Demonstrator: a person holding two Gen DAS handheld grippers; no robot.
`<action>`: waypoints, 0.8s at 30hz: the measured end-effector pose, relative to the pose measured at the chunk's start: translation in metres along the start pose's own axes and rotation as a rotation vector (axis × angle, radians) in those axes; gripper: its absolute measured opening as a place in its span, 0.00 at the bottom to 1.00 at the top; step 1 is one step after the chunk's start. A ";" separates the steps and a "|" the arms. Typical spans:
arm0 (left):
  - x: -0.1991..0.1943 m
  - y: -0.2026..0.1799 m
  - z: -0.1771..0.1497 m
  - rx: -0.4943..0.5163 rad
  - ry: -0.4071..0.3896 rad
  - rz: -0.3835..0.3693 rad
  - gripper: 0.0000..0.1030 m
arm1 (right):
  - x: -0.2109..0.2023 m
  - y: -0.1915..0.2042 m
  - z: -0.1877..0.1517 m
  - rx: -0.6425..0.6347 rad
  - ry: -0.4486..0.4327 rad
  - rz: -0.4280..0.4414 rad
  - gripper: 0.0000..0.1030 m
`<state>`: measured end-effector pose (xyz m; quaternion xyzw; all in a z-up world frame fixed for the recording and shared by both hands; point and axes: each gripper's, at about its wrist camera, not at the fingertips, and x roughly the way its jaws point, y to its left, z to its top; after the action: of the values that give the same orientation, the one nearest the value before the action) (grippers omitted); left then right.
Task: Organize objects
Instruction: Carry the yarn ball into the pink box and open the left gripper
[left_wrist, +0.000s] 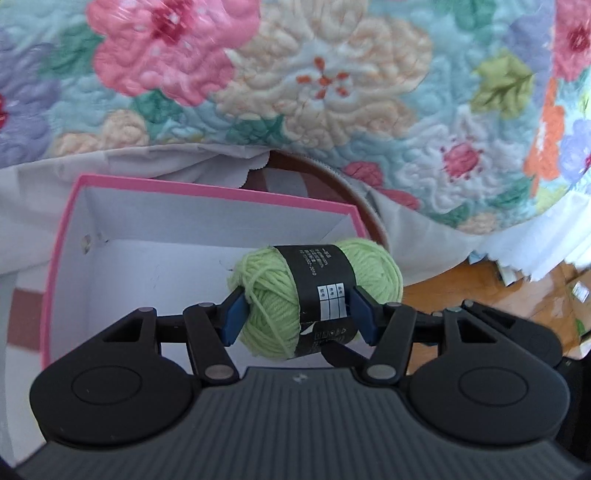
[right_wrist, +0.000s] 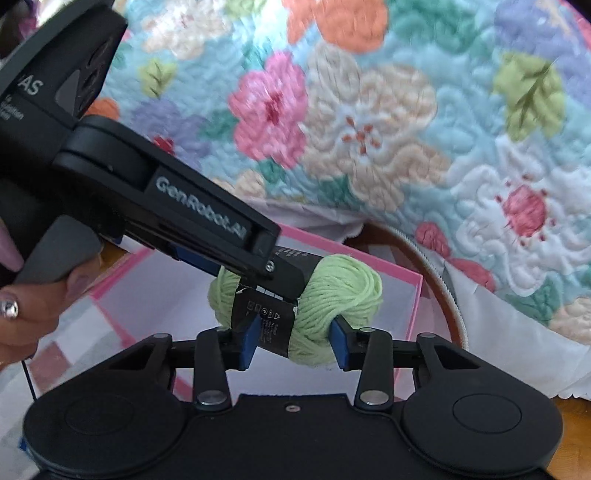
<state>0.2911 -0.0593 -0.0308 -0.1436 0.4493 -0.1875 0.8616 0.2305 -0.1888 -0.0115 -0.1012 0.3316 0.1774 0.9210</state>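
A light green yarn ball (left_wrist: 269, 295) with a black paper label hangs over the open pink box (left_wrist: 207, 190), whose inside is white. My left gripper (left_wrist: 295, 317) is shut on the ball, one blue pad on each side. In the right wrist view the same yarn ball (right_wrist: 332, 295) sits between the blue pads of my right gripper (right_wrist: 295, 345), which is also shut on it. The left gripper's body (right_wrist: 199, 218) reaches in from the upper left and holds the ball from above. The pink box (right_wrist: 413, 295) lies below and behind the ball.
A quilted floral bedspread (left_wrist: 332, 92) fills the background, with white cloth (left_wrist: 110, 162) hanging below it. A round brown rim (right_wrist: 439, 291) stands behind the box. Wooden floor (left_wrist: 461, 284) shows at the right. A hand with painted nails (right_wrist: 33, 306) holds the left gripper.
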 end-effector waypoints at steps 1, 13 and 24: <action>0.009 0.001 0.002 0.006 0.012 0.006 0.56 | 0.008 -0.002 0.001 -0.004 0.014 -0.007 0.45; 0.082 0.044 0.012 -0.126 0.072 -0.022 0.57 | 0.077 -0.012 0.005 -0.039 0.179 -0.064 0.43; 0.087 0.052 0.010 -0.126 0.056 0.056 0.56 | 0.108 0.008 0.003 -0.243 0.258 -0.193 0.31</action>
<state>0.3554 -0.0519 -0.1099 -0.1798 0.4879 -0.1386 0.8429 0.3061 -0.1522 -0.0799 -0.2649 0.4115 0.1127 0.8647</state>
